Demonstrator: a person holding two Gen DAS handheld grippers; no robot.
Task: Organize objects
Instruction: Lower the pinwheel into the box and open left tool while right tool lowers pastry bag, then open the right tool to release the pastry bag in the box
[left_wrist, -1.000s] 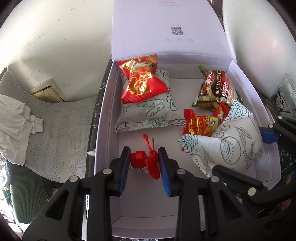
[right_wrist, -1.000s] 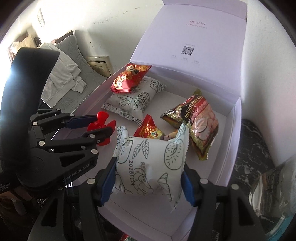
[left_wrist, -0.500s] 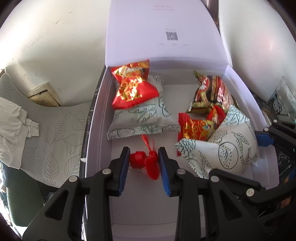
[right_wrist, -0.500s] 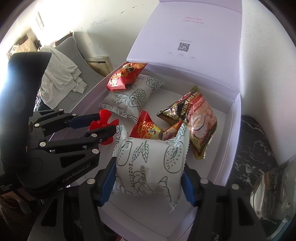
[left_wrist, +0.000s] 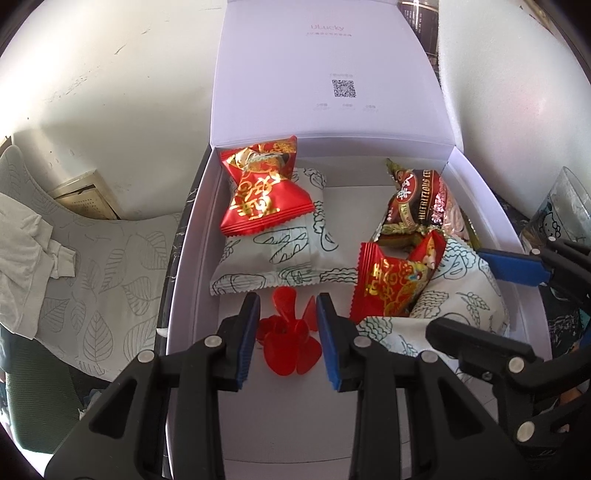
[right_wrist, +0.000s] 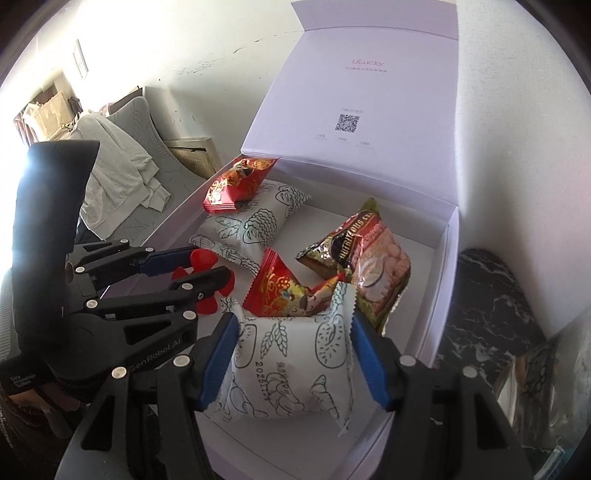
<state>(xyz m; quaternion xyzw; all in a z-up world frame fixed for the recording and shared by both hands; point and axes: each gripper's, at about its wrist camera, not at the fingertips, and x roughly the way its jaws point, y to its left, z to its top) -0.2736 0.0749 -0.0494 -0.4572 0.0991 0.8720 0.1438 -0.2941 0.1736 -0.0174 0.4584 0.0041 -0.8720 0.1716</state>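
A white box (left_wrist: 192, 258) stands with its lid up and holds snack packets. My left gripper (left_wrist: 287, 306) is inside the box near its left wall, shut on a small red plastic propeller (left_wrist: 291, 350) just above the box floor. My right gripper (right_wrist: 293, 325) is shut on a white packet with line drawings (right_wrist: 291, 365), held over the box's near right part. That packet leans against a small red and gold packet (right_wrist: 280, 291). In the right wrist view the left gripper (right_wrist: 207, 264) and the propeller (right_wrist: 203, 258) sit to the left.
Also in the box are a second white packet (left_wrist: 280, 251) with a red packet (left_wrist: 262, 195) on top, and a dark snack bag (left_wrist: 417, 199) at the back right. A leaf-patterned cushion (left_wrist: 103, 280) with a white cloth lies left. A glass (left_wrist: 565, 210) stands right.
Both views have tilted up a little, so more of the lid shows. The propeller stays in the left gripper and the white packet in the right, now close against the small red packet.
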